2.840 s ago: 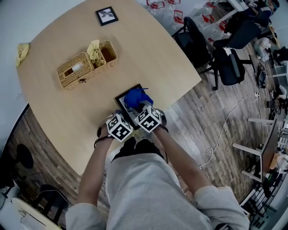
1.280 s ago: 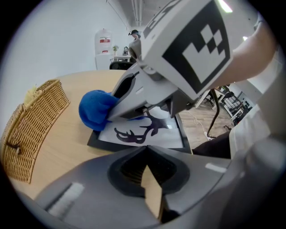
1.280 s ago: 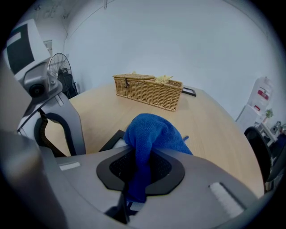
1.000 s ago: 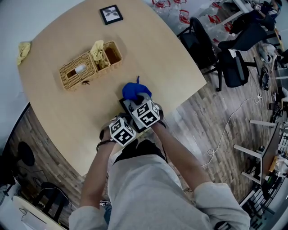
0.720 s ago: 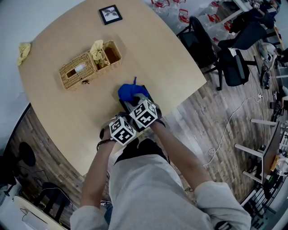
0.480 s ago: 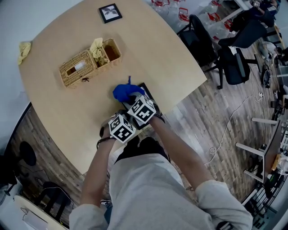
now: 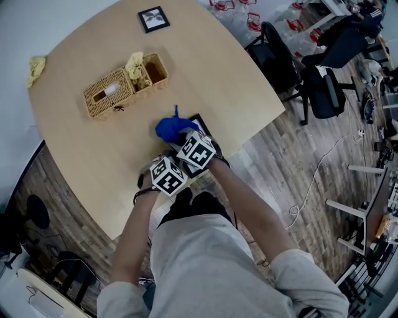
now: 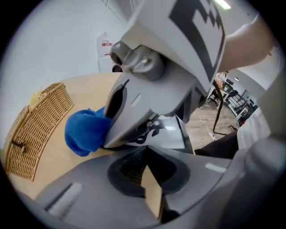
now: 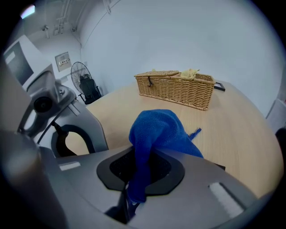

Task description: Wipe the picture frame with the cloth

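Observation:
A black picture frame [image 7: 202, 119] lies flat near the table's front edge, mostly hidden under my grippers; its glass [image 8: 172, 134] shows in the left gripper view. My right gripper [image 7: 186, 138] is shut on a blue cloth [image 7: 171, 127], which bunches over the frame's far left part. The cloth [image 9: 156, 132] rises out of the closed jaws of the right gripper [image 9: 138, 179]. My left gripper [image 8: 146, 148] sits at the frame's near left side with its jaws together and nothing seen between them. Beside it is the cloth [image 8: 85, 129].
A wicker basket [image 7: 121, 86] with a yellow cloth in one compartment stands further back on the round wooden table [image 7: 236, 68]. A second small frame [image 7: 153, 18] lies at the far edge, another yellow cloth [image 7: 36, 67] at the left edge. Office chairs [image 7: 311, 81] stand to the right.
My right gripper has swept the blue cloth leftward across the frame, from its far right part to its far left corner. The left gripper has barely moved.

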Tool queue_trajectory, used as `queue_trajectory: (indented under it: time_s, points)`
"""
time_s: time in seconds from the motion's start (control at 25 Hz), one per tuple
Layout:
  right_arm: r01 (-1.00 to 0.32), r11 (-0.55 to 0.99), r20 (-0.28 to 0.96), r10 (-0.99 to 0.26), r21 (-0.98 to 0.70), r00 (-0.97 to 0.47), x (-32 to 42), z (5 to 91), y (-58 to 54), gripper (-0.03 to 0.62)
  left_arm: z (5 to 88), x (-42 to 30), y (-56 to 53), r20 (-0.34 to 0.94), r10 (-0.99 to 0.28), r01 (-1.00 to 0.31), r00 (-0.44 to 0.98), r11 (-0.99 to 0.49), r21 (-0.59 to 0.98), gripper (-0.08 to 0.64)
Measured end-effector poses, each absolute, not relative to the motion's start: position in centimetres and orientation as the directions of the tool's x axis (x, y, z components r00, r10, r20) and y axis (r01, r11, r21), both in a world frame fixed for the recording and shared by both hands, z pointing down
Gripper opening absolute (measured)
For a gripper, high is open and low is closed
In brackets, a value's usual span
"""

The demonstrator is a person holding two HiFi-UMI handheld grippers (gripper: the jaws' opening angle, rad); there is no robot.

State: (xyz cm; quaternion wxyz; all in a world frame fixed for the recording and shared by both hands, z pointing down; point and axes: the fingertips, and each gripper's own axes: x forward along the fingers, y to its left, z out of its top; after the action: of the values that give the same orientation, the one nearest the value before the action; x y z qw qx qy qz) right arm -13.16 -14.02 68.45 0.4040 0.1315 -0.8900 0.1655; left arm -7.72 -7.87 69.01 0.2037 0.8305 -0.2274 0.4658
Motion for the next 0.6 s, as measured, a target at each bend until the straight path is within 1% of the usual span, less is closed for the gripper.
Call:
queue_trajectory:
  time_s: [0.24, 0.6]
  points:
    - [-0.275, 0.941, 0.772, -0.025, -0.196, -0.635, -12.4, 68.4, -12.7, 0.041, 69.0, -7.7, -7.9, 0.867, -0.19, -0.565, 0.46, -0.816, 0.121, 0.052]
    - [-0.153, 0.972, 0.817, 0.059, -0.177, -0.574, -10.8, 68.6, -10.8, 0.042, 69.0, -7.7, -7.8, 0.869, -0.203, -0.569, 0.451, -0.816, 0.105, 0.052]
